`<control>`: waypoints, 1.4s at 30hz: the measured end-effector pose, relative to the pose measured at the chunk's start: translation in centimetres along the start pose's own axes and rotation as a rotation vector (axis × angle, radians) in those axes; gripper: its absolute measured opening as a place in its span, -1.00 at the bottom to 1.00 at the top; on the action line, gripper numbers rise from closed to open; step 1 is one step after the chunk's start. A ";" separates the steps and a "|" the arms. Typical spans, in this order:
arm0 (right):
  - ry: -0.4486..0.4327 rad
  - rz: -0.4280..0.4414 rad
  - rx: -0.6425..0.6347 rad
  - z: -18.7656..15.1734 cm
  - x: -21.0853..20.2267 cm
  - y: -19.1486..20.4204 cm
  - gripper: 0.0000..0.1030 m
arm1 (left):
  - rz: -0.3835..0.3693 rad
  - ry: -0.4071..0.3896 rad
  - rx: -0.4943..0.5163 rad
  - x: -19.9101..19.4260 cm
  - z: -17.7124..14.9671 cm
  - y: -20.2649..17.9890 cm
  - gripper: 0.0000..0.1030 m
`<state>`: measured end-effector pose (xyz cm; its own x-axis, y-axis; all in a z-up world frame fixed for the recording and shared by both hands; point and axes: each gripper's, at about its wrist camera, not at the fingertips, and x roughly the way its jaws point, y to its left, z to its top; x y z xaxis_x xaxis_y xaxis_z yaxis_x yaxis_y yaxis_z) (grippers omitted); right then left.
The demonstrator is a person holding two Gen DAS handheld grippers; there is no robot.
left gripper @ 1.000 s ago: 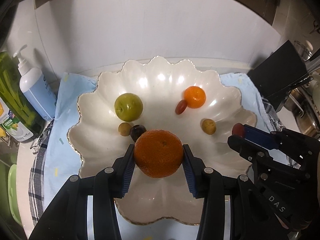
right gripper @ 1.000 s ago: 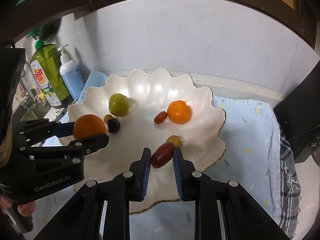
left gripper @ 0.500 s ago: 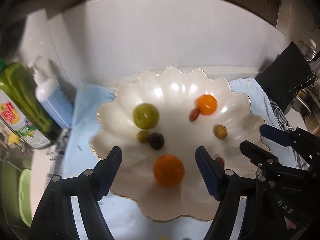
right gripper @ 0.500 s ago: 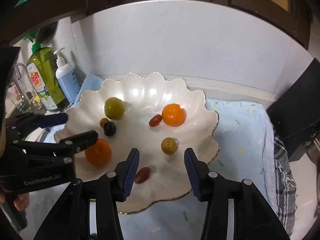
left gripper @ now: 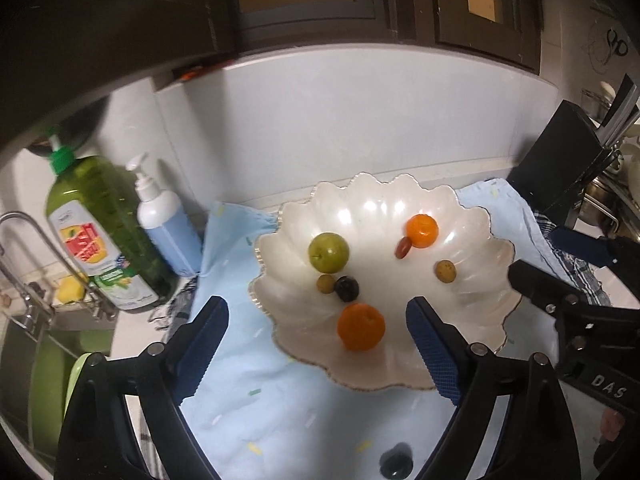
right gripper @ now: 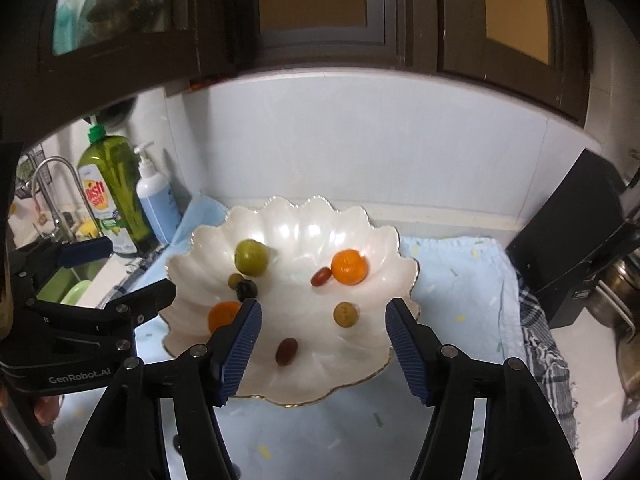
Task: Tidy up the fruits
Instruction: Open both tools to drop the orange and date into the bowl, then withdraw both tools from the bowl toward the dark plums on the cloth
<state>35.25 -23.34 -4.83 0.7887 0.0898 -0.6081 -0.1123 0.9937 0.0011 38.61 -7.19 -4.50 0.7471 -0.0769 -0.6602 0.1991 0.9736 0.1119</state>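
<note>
A second ago my left gripper (left gripper: 316, 344) was pinching the big orange (left gripper: 361, 326) and my right gripper (right gripper: 323, 340) the red grape (right gripper: 286, 351). Both fruits now lie loose in the bowl (right gripper: 280, 216), the orange near the front rim on the left side, the grape near the front rim in the middle. My fingers on both sides are spreading wider, with nothing pressed between the pads, and both grippers have drawn back and up from the bowl.

I judge this placement finished: seven fruits sit in the bowl, among them the green plum (left gripper: 328, 252), the small orange (left gripper: 421, 231), a second grape (left gripper: 403, 247) touching it, the dark berry (left gripper: 347, 288) with an olive-coloured one (left gripper: 325, 283) beside it, and a yellowish fruit (left gripper: 445, 271) on the right.

Some things stay hidden. In the right view my own left finger covers part of the big orange. In the left view the right gripper blocks the bowl's right edge, and the released grape cannot be seen there. A dark round thing (left gripper: 396, 465) lies on the cloth (left gripper: 256, 408) low between my left fingers, too blurred to name. Whether more fruit waits elsewhere on the table I cannot tell.
</note>
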 end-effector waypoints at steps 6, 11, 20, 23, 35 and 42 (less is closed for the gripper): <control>-0.048 -0.013 -0.018 -0.4 -2.5 1.4 0.27 | -0.014 -0.030 -0.024 -2.5 -1.1 1.0 0.87; -0.082 -0.016 -0.020 -1.0 -4.6 2.8 0.37 | -0.019 -0.075 -0.032 -4.8 -1.9 1.9 0.91; -0.145 -0.045 -0.023 -2.4 -8.2 4.6 0.39 | -0.036 -0.126 -0.011 -7.9 -3.7 2.9 0.92; -0.161 -0.054 -0.033 -2.8 -9.2 5.2 0.39 | -0.048 -0.143 0.005 -8.7 -4.6 3.1 0.92; -0.124 -0.024 -0.045 -5.9 -9.8 6.8 0.38 | -0.089 -0.214 0.102 -10.8 -8.0 2.8 0.85; -0.071 0.003 -0.059 -7.9 -9.1 7.4 0.36 | -0.129 -0.216 0.171 -10.6 -9.7 2.0 0.78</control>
<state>22.40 -17.31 -5.57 0.8291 0.0990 -0.5503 -0.1483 0.9879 -0.0457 24.95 -2.30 -4.53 0.8225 -0.2597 -0.5060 0.3918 0.9036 0.1731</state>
